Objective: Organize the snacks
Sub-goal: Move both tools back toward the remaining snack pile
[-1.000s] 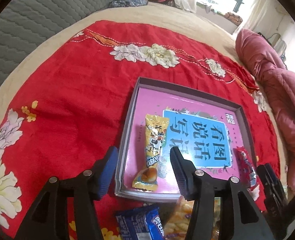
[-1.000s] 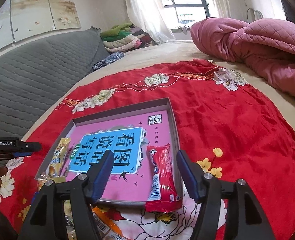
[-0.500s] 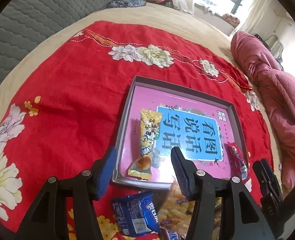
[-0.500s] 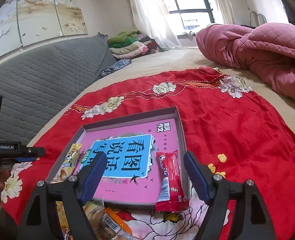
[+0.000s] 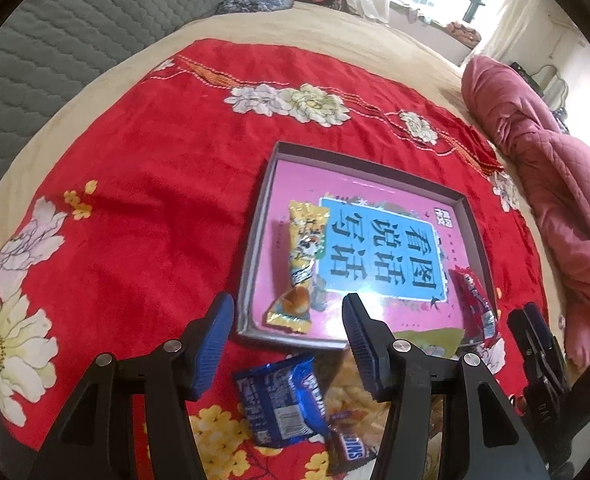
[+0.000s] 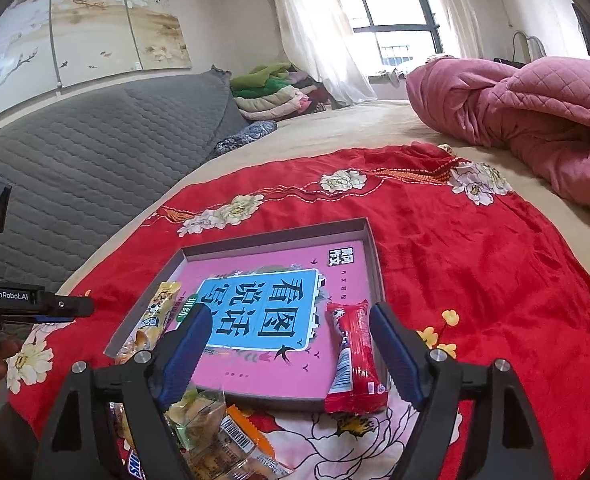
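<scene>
A shallow grey box (image 5: 255,240) (image 6: 373,248) with a pink and blue printed bottom lies on the red cloth. In it lie a yellow snack packet (image 5: 301,268) (image 6: 151,320) at its left side and a red snack packet (image 5: 475,304) (image 6: 355,356) at its right side, overhanging the near rim. A pile of loose snacks lies in front of the box, with a blue packet (image 5: 283,400) and clear bags (image 6: 211,432). My left gripper (image 5: 287,344) is open and empty above the pile. My right gripper (image 6: 291,356) is open and empty over the box's near edge.
The red flowered cloth (image 5: 135,184) covers a beige bed. A rolled pink quilt (image 6: 515,108) lies at the right. A grey padded headboard (image 6: 75,152) stands at the left. Folded clothes (image 6: 275,92) are stacked at the back.
Both grippers have pulled back and up from the box, so the snack pile in front of it shows more. The packets in the box have not moved.
</scene>
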Available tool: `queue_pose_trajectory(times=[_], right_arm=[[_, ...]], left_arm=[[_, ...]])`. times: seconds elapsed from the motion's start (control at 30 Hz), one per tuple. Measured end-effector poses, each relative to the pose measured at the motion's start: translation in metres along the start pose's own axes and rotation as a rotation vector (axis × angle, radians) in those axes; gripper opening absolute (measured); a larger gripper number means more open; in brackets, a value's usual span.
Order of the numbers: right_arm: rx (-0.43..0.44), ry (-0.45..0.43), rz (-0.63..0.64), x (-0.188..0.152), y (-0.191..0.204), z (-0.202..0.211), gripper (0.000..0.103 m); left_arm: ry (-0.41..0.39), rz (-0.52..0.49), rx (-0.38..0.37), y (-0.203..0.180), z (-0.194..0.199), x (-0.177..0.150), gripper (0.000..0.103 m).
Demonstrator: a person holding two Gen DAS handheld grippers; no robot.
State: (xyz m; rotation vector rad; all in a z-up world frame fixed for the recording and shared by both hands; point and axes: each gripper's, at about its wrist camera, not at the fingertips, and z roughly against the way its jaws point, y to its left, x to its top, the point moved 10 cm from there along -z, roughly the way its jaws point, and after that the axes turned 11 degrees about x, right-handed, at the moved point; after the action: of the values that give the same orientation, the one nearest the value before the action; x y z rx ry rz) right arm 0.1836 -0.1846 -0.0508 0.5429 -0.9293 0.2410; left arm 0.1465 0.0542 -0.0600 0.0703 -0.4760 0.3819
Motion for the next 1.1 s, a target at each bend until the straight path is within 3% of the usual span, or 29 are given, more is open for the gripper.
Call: queue_pose_trajectory(times=[0.33, 0.87, 1.1], right_arm=[[0.022, 0.002, -0.027, -0.006, 0.0, 0.008, 0.08], [-0.014, 0.011, -0.069, -0.016, 0.008, 0.032, 0.088], [-0.067, 0.098, -0.085, -0.035, 0.005, 0.028, 0.088]], left_arm=[[0.021, 0.012, 0.03, 0.017, 0.003, -0.013, 0.058], [0.029, 0.008, -0.013, 0.011, 0.007, -0.024, 0.061], [0.046, 0.009, -0.03, 0.01, 0.004, -0.031, 0.064]])
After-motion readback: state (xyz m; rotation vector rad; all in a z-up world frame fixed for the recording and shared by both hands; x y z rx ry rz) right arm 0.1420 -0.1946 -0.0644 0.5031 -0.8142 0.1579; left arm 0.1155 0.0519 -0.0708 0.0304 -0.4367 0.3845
